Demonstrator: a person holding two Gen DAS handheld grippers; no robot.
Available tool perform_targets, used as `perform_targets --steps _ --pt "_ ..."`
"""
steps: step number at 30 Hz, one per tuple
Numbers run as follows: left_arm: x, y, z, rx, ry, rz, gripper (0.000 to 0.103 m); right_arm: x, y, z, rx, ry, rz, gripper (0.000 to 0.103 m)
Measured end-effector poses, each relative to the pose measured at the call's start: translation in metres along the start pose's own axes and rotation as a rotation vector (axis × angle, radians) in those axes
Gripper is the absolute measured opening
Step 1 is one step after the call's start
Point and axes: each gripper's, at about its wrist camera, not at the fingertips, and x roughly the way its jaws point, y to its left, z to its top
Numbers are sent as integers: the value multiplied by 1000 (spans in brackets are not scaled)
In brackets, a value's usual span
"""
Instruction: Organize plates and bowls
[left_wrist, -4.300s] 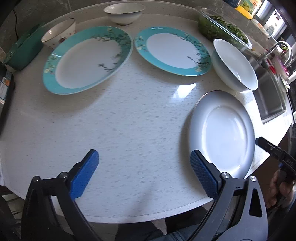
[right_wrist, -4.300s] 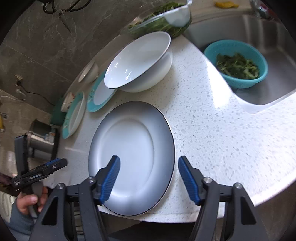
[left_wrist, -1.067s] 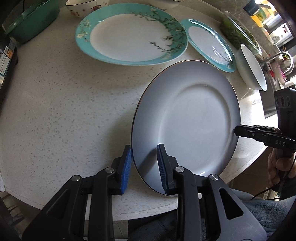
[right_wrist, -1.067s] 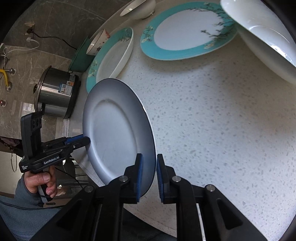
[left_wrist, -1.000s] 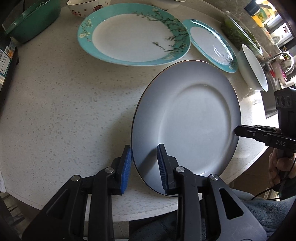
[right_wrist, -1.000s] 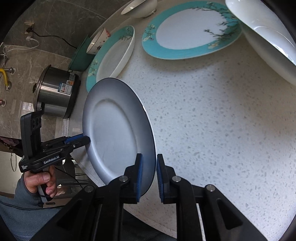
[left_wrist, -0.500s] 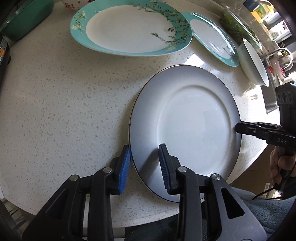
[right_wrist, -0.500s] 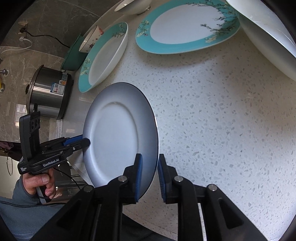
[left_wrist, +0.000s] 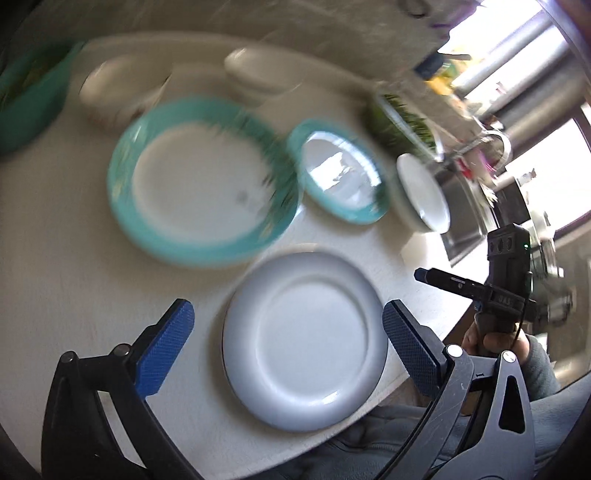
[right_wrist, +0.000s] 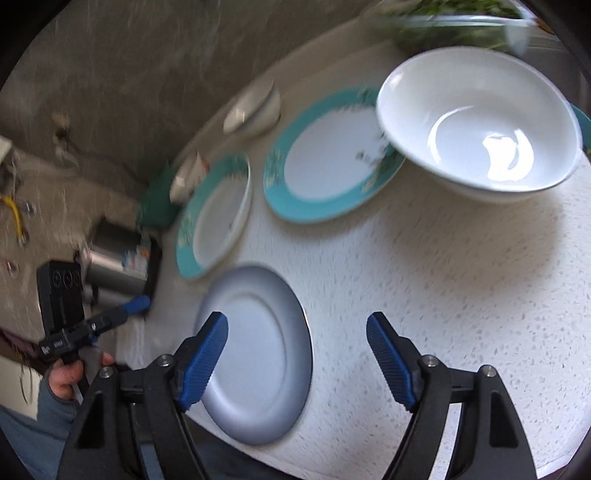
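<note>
The grey plate (left_wrist: 303, 347) lies flat on the white speckled counter (left_wrist: 55, 266), just ahead of the left tongs (left_wrist: 286, 345) and between their two blue pads, which do not touch it. These tongs are spreading, jaws wide and holding nothing. From the right wrist the same plate (right_wrist: 258, 354) sits ahead and to the left of the right tongs (right_wrist: 297, 356); the left blue pad overlaps its near rim in the picture, and whether the two touch cannot be told. These jaws are also opening, and only bare counter lies between them.

Both pictures are smeared with motion blur, so the patterns on the teal-rimmed plates (left_wrist: 207, 192) beyond the grey plate are hard to make out, and the small bowls at the far edge are vague shapes.

The plate is pale blue-grey, round, with a broad rim darkening toward a thin dark edge.

Only the right wrist view shows the large white bowl (right_wrist: 480, 122) clearly, far ahead and right; the left view shows the other hand (left_wrist: 495, 339) gripping its handle.
</note>
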Motion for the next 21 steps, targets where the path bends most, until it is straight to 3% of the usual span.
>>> perform_targets --steps 3,5,8,13,17,21 --pt "-8 -21 30 120 -52 1 103 -17 -4 -3 89 -149 54 82" --pt "-3 -38 55 192 -21 11 103 -23 -8 -2 164 -237 92 83" --pt "11 -63 98 280 20 15 103 -21 -14 1 242 -302 150 83" --pt "50 -102 158 443 60 152 103 0 -28 15 330 -298 178 76" --pt "96 -113 189 503 146 168 103 6 -51 16 432 -299 195 73" --pt "134 -107 207 530 213 158 99 8 -54 17 430 -281 184 70"
